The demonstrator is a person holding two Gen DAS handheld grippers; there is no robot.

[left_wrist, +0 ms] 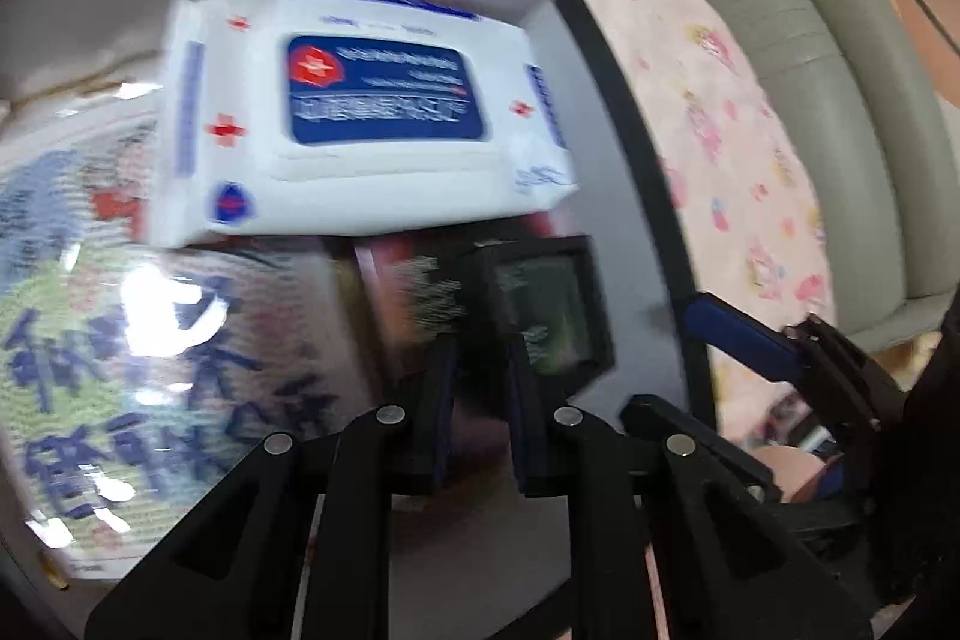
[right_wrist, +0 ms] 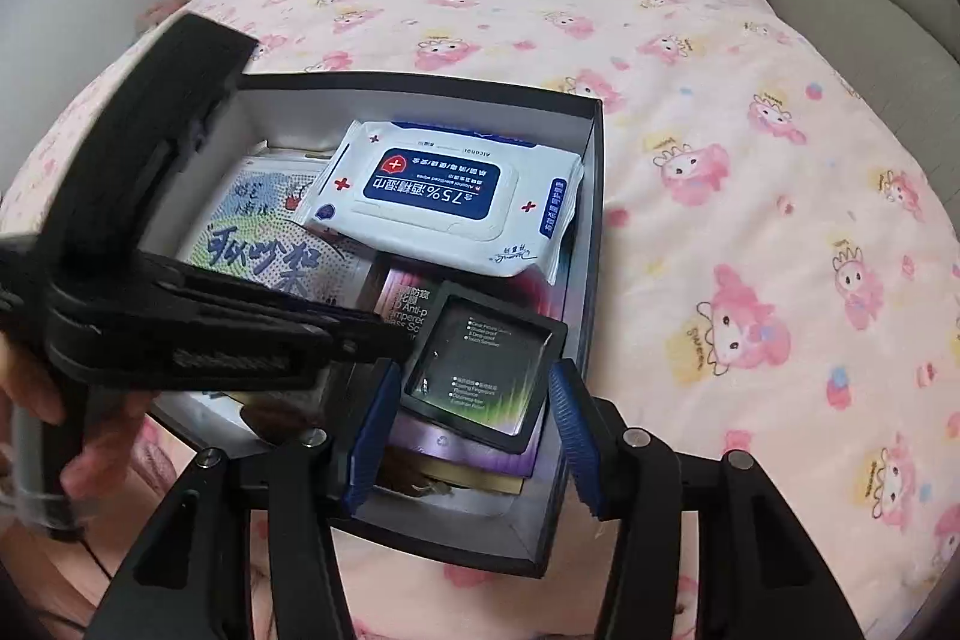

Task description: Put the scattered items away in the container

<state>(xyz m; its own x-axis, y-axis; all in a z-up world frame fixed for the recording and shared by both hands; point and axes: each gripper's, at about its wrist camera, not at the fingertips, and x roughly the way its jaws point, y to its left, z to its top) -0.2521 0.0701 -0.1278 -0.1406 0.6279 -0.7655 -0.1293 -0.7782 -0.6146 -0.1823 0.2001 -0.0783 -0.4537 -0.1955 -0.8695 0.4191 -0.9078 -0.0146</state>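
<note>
Counting one wipes pack [right_wrist: 447, 202]; one box [right_wrist: 591, 196]

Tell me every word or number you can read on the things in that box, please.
"75%" then Chinese characters, seen upside down: blue label of the wipes pack.
"Anti-p", cut off: purple box.
Small white lines on the black flat pack: too small to read.
Large blue Chinese brush characters: silver pouch; I cannot make them out.
Left wrist view: all print blurred.
</note>
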